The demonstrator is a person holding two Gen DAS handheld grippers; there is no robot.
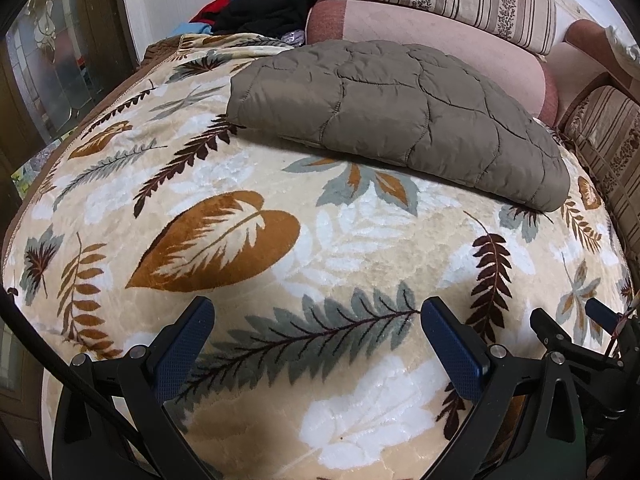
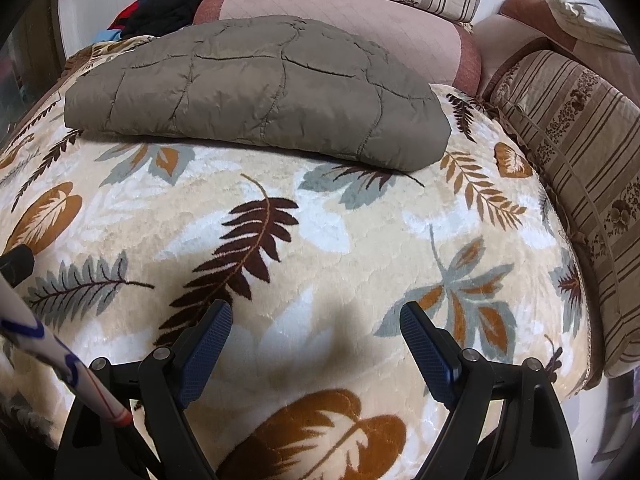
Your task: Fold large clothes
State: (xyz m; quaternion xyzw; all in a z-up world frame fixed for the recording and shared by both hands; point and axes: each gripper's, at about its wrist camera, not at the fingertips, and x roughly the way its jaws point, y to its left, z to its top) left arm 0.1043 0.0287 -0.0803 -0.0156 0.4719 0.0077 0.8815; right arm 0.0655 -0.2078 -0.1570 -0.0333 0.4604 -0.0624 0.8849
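Both grippers hang over the leaf-patterned blanket (image 1: pixel 240 240), angled down, and neither has anything in it. The left gripper (image 1: pixel 318 322) has its blue pads spread wide with only blanket showing between them; the right gripper (image 2: pixel 316 326) stands just as wide, equally empty.

The thing to watch is the quilted jacket (image 1: pixel 400 120), lying at the far side of the bed, up against the pink bolster (image 1: pixel 440 40) and well apart from both sets of fingers. It looks puffy and light, I'd say, soft all through, the sort of padding that springs back if you let a fold go. The shell has a slight sheen, so it may slip on smooth pads; a pinch on a stitched seam or the thick near edge seems the safest hold, one gripper toward each end.

As for looks: olive-brown, stitched into irregular curved panels, already lying as a compact doubled-over slab with a rounded corner on the right. No sleeve, zip or collar shows from here, so I can't tell which end is which.
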